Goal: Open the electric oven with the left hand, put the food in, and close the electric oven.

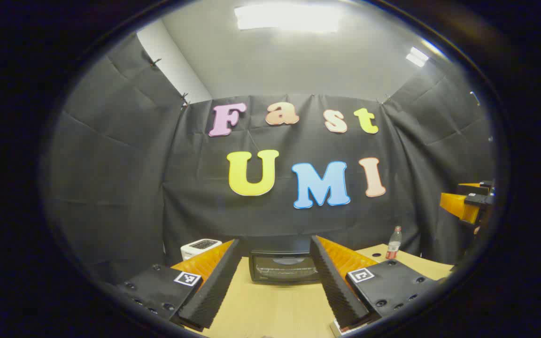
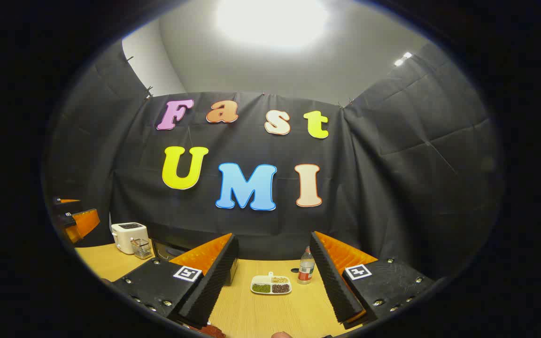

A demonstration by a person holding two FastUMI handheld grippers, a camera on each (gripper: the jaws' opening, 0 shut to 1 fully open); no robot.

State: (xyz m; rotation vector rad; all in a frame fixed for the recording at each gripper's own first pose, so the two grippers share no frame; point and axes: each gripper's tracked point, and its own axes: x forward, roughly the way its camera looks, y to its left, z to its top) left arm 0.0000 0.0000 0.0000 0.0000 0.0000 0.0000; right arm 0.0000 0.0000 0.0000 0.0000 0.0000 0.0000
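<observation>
Left gripper (image 1: 275, 281): fingers spread wide, holding nothing, raised over the wooden table (image 1: 270, 305). The oven (image 1: 284, 266) sits at the far edge of the table, straight ahead between those fingers, door closed. A white toaster (image 1: 199, 246) stands to its left, a bottle (image 1: 394, 242) to its right.

Right gripper (image 2: 275, 281): fingers likewise wide apart and empty. The food tray (image 2: 271, 285), three compartments, lies on the table ahead between its fingers, bottle just beside it on the right
</observation>
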